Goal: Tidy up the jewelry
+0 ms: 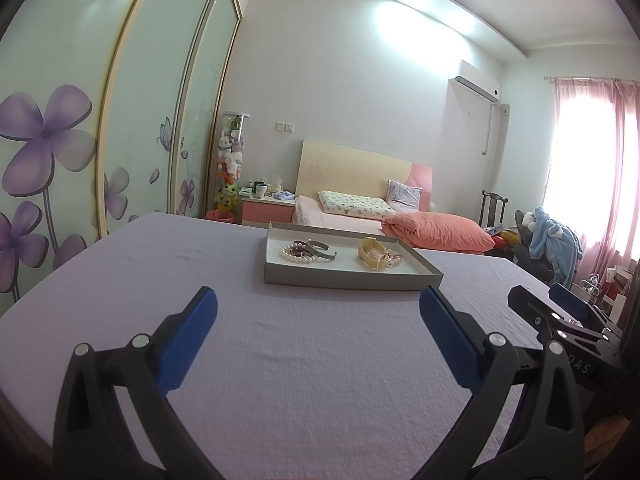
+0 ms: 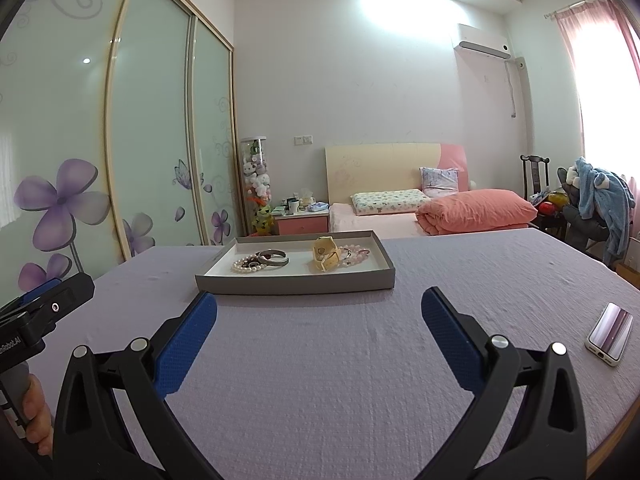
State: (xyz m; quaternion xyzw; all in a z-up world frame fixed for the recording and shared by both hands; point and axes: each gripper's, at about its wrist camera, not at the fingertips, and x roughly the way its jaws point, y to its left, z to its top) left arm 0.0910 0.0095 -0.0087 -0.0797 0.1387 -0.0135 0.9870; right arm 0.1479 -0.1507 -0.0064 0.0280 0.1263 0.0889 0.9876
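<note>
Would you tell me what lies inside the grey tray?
The grey tray holds a pearl bracelet, metal bangles, a yellow watch and pink beads; anything beneath them is hidden.

Left gripper (image 1: 318,306) jaws wide apart, empty; right gripper (image 2: 319,306) likewise, side by side.

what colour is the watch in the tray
Pale yellow watch, clearest in the right wrist view.

Right gripper (image 1: 560,300) body: letters "DAS", partly cut off; left gripper (image 2: 44,300) body: "nRobot.AI", start hidden.
</note>
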